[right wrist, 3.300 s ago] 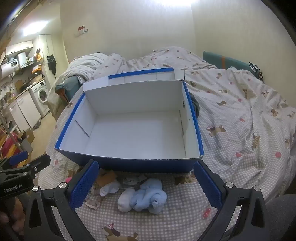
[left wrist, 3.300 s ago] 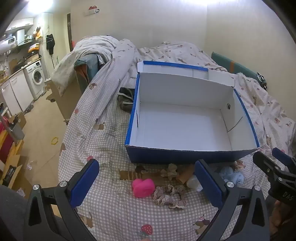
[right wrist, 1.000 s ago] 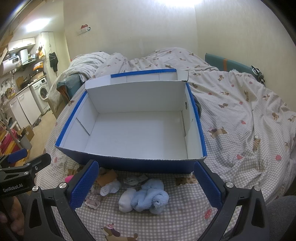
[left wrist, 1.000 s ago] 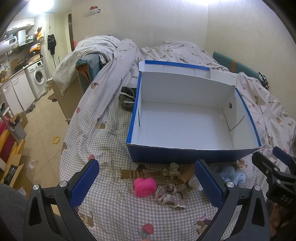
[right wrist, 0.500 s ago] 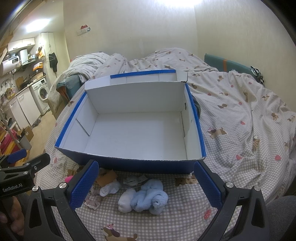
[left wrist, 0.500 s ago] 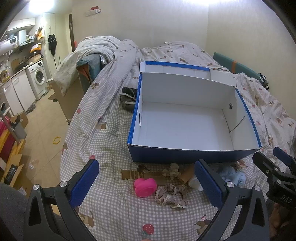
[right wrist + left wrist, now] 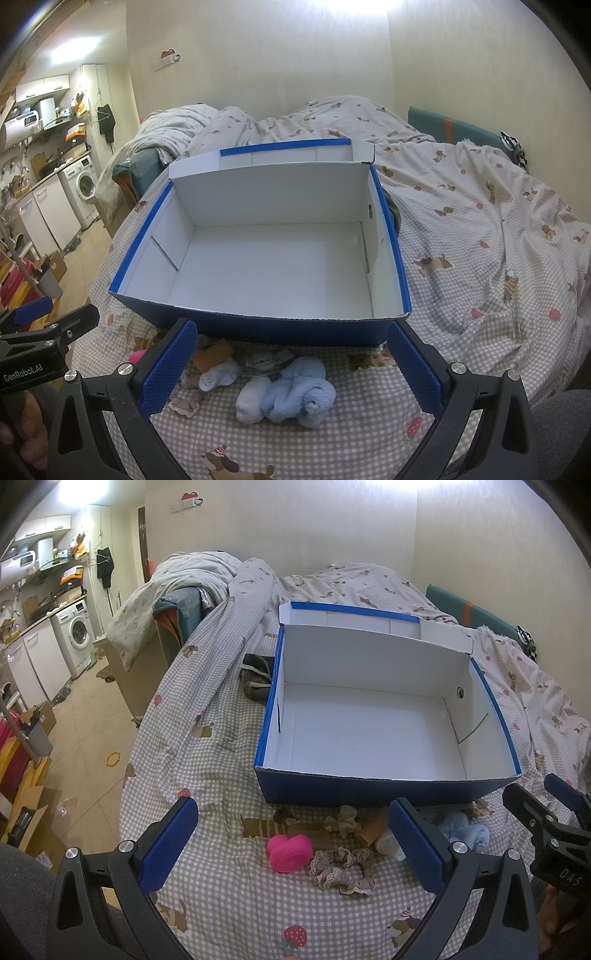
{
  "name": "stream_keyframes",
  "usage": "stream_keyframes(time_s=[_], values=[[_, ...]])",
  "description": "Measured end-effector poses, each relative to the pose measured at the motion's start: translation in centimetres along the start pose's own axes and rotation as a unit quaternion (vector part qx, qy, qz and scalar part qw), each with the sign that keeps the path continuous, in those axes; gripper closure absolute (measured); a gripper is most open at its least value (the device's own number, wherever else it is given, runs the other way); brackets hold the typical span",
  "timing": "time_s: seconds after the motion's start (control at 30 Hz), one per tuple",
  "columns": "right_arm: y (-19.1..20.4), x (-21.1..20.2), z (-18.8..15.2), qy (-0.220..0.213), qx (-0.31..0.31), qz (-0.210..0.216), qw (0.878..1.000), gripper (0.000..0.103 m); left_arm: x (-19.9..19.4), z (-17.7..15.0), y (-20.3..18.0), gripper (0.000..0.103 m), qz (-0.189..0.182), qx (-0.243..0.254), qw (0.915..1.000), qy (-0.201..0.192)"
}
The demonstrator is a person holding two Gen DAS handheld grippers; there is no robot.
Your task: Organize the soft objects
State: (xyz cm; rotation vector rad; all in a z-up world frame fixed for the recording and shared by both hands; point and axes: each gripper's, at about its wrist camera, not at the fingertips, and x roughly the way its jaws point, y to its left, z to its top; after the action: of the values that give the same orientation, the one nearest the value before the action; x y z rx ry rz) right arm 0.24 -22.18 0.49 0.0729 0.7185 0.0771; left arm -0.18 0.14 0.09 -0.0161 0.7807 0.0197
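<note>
left gripper (image 7: 291, 843): jaws wide | right gripper (image 7: 291, 363): jaws wide, seemingly level

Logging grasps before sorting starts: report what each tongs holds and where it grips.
Nothing is held. The left tongs and right tongs both stand open above the checked bedsheet.

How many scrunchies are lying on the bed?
2: a frilly one beside the pink heart, and a smaller one against the blue box. Others may be hidden.
</note>
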Motion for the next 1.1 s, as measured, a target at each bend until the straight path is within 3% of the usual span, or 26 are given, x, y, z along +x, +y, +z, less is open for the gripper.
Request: stream_keyframes(time_s=[0.7, 0.97, 1.1], values=[[0.1, 0.0, 0.1, 0.000, -0.001, 0.003, 1.000, 0.000, -0.1, 0.1, 0.0, 0.000, -0.002, -0.001, 1.0000, 0.001], [0.2, -0.7, 1.7, 0.026, 0.002, 0.056, 0.998, 0.000, -1.5, 1.7, -0.5, 0.000, -0.020, 0.015, 0.9996, 0.013], [-0.6, -0.1, 2.7, 0.067, 0.006, 0.082, 0.994, 0.000, -1.5, 2.8, -0.1, 0.000, -0.025, 0.013, 0.9992, 0.029]])
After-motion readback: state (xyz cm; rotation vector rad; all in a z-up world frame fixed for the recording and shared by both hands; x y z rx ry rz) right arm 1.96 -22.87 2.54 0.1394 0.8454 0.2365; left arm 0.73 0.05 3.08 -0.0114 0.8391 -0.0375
